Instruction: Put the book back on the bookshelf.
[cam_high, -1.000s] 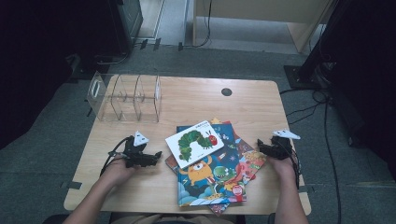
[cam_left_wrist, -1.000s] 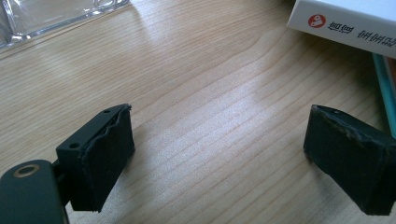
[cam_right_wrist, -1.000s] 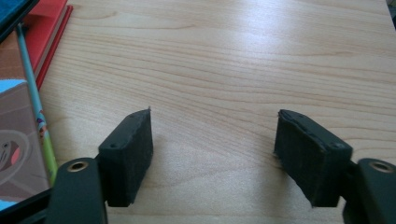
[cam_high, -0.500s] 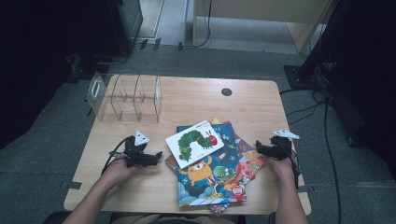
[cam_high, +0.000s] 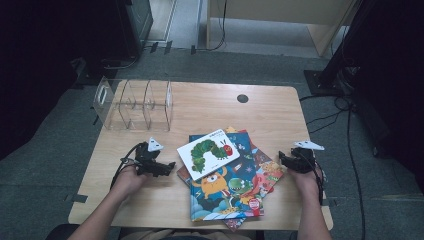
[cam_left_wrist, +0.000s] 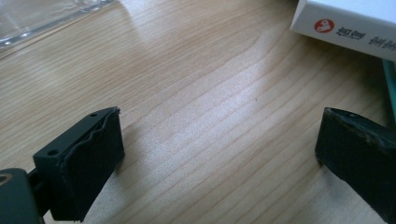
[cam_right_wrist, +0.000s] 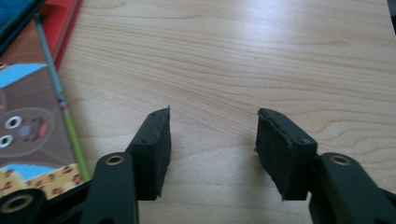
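White caterpillar book (cam_high: 209, 153) tops the fanned stack of picture books (cam_high: 227, 192) at centre frame. Left gripper (cam_high: 167, 166) flanks it at left, jaws wide apart; right gripper (cam_high: 283, 160), jaws just narrowing on nothing, waits at right, ready to lift books toward the clear rack (cam_high: 134, 104).

1. The left gripper (cam_high: 169, 165) rests on the pale wooden table (cam_high: 210, 107), with the right gripper (cam_high: 283, 159) well apart from it.
2. Between them lies a spread stack of illustrated children's books (cam_high: 230, 192).
3. The white caterpillar picture book (cam_high: 208, 153) lies on top of that stack, nearer the left gripper, just beyond its tips.
4. The clear acrylic divided rack (cam_high: 134, 102) stands behind the left gripper, towards the table's far edge.
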